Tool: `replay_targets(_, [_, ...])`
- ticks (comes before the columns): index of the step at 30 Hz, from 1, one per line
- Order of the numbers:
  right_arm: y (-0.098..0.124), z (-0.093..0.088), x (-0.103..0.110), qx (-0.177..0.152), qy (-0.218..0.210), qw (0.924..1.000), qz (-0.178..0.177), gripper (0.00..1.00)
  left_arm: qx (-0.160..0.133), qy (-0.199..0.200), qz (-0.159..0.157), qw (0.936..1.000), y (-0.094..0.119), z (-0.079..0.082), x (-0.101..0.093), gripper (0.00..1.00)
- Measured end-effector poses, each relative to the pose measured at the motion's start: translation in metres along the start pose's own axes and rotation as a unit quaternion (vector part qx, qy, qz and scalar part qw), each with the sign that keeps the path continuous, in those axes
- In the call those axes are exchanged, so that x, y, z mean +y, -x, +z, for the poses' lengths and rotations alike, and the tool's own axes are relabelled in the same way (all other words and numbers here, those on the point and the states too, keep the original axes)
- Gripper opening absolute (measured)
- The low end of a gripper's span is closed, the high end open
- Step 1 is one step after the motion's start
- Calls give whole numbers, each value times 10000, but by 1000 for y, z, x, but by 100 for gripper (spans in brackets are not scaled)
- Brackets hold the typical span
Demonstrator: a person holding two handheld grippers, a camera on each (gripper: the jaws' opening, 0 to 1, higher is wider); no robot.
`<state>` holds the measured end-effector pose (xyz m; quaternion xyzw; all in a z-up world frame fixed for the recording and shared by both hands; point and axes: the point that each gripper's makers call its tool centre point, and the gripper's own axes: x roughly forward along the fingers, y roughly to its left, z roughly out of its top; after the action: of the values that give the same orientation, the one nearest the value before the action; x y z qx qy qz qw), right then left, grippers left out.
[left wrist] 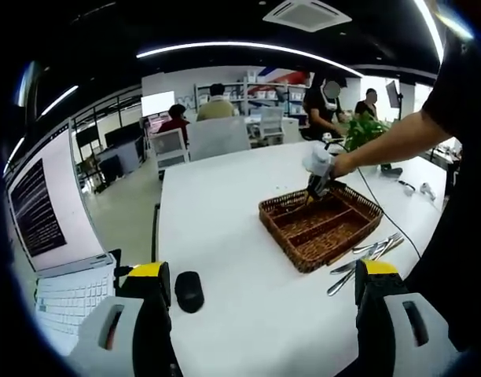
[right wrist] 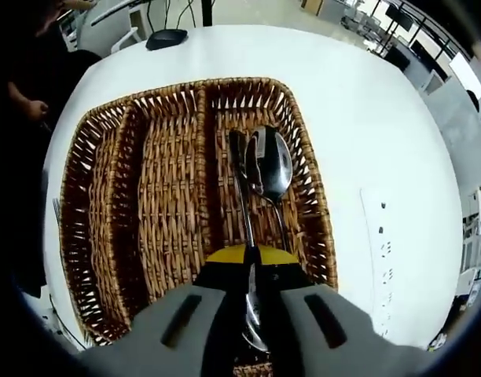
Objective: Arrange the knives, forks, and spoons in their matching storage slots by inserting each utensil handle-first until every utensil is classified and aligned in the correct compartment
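White tabletop point(left wrist: 240, 236) runs through an open office, with a laptop point(left wrist: 64, 294) at one corner, a black mouse point(left wrist: 189, 290) near it, and people seated at desks far behind. From the left gripper view, the left gripper point(left wrist: 256, 287) hangs above the table with its jaws spread wide and nothing between them. Ahead sits the wicker tray point(left wrist: 303, 255), and just beside its near corner lies a loose bunch of cutlery point(left wrist: 370, 255), not yet sorted. Across the tray, the person's arm reaches in with the right gripper point(left wrist: 319, 182) held over the far compartment.

From the right gripper view, the right gripper point(right wrist: 251, 271) is clamped narrowly on a utensil point(right wrist: 242, 184) whose slim shaft runs forward into the rightmost of the three compartments of the wicker tray point(right wrist: 83, 236). A spoon point(right wrist: 272, 161) already lies in that compartment, its bowl touching or overlapping the held piece; I cannot tell whether the held one is also a spoon.

The likely trouble is a release while the utensil rests across the spoon: it could settle crooked or roll against the woven wall. If the held piece is a different kind, it would end up misfiled. Snagging on the weave during withdrawal could also drag the tray.
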<state>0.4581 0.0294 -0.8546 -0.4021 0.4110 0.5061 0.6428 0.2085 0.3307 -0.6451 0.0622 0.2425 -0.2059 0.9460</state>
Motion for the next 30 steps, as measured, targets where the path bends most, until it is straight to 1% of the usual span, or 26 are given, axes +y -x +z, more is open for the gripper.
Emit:
replay_targets(3, [-3,-2,0,25,68,10000,11,1,3,-3,-11,10000,-1,3,-3,100])
replay_targets(4, [-5,-4,-1,85,96,9999,11,1,6,-6,-10,10000,-2,2,-3,100])
replay_targets(7, [-7,-4,-1,58,29,10000,21,1,14,5,-6,10000,-2,2,-3,100])
replay_targets(12, [-11,-3,-1,18,80,10000,54,1,36,22,8,10000,-3,0,-1,100])
replay_targets(14, [-11,-3,-1,-35,-88,9999,124,2,42,33,4,10000,-3,-1,-1,100])
replay_targets(17, [-10,-3,0,-134,-83,9997,162,2,60,21,-16,10000,-5,-1,-2,100])
replay_targets(18, [-11,-2,0,-177,56,9997,171,2,59,23,-25,10000,-6,-1,-2,100])
replay_targets(19, [-10,0,0,-238,365,9989,149,2,45,17,-35,10000,-7,0,-2,100])
replay_targets(20, [-9,0,1,-256,436,9987,114,3,40,12,-45,10000,-8,1,-2,100])
replay_targets(23, [-7,-3,-4,-209,430,9988,-73,8,32,-4,-76,10000,-10,2,-3,100])
replay_targets(26, [-3,-3,-6,-273,380,9989,-90,9,33,-22,-91,10000,-11,2,-3,100])
replay_targets(30, [8,1,-10,-427,252,9986,-165,19,1,-38,-105,9999,-12,5,-3,100])
